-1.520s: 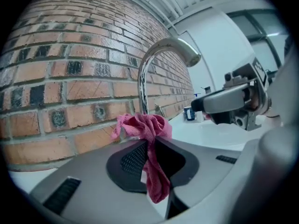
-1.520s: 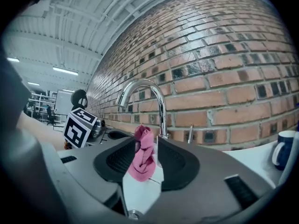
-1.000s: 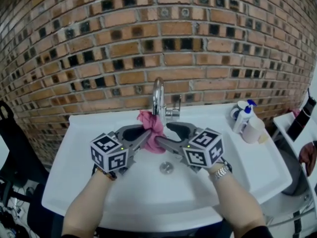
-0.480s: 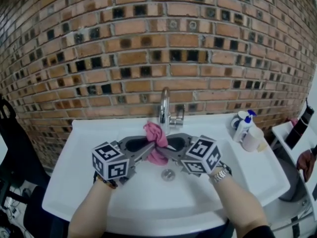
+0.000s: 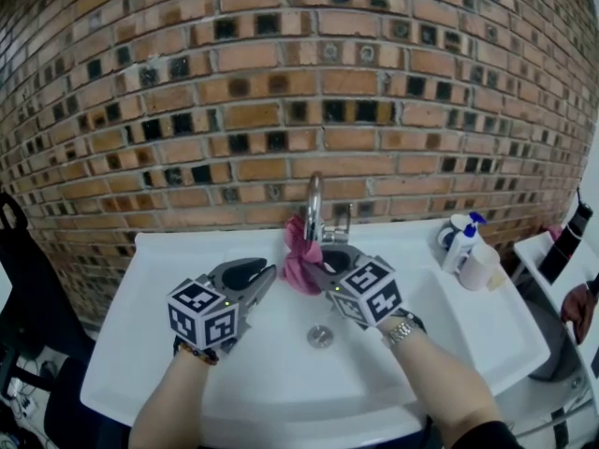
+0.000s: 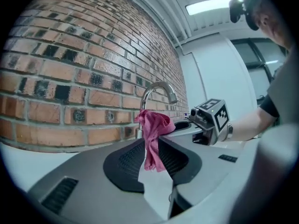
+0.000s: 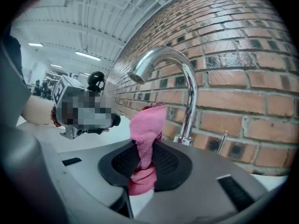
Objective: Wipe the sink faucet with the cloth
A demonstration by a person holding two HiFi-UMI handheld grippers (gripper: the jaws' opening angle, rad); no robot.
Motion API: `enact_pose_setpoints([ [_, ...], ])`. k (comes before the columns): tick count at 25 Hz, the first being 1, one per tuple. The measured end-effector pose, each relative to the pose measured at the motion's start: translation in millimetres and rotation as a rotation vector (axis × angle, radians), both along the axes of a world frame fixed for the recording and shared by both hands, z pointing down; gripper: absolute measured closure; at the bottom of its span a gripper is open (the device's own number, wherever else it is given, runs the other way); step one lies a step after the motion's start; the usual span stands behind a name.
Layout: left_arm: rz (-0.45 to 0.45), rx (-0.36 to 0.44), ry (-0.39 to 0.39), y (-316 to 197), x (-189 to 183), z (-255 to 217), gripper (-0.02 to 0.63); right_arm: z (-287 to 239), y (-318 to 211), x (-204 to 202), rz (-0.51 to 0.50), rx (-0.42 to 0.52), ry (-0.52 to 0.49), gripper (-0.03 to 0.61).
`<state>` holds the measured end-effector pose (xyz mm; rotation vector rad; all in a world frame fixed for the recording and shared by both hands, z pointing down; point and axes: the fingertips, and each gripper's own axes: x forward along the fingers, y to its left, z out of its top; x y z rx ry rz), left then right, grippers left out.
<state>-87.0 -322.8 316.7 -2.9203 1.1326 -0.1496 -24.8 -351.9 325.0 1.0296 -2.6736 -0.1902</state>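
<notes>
Your head camera is looking steeply down over sink (image 5: 168, 260) front edge toward brick wall (image 5: 281, 82). Your gripper cameras are sitting low and close, facing faucet (image 5: 314, 204) from opposite sides; all are sharing cloth (image 5: 299, 260).

White sink (image 5: 150, 279), bottles (image 5: 458, 235) at right

Sink faucet (image 5: 314, 199): polished chrome metal, smooth, mirror-glossy. Cloth (image 5: 298, 260): pink fabric, soft, nappy, matt. Washbasin (image 5: 468, 340): white, smooth, glossy, ceramic-looking. Wall (image 5: 281, 92): rough matt brick with small dark glossy inserts. Pump bottle (image 5: 459, 234): smooth white plastic.
</notes>
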Motion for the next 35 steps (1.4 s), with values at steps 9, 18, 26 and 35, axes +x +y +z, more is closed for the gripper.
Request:
enact_pose_setpoints([
  [9, -0.037, 0.119, -0.062, 14, 15, -16, 0.557, 2, -50, 16, 0.191, 0.015, -0.017, 0.502],
  [18, -0.014, 0.178, -0.143, 18, 27, -9, 0.597, -13, -59, 20, 0.238, 0.026, -0.076, 0.505],
  [26, -0.021, 0.188, -0.146, 18, 27, -11, 0.597, -40, -68, 26, 0.253, 0.039, -0.111, 0.506],
  [35, -0.016, 0.19, -0.131, 20, 27, -16, 0.597, -74, -65, 29, 0.257, 0.102, -0.145, 0.508],
])
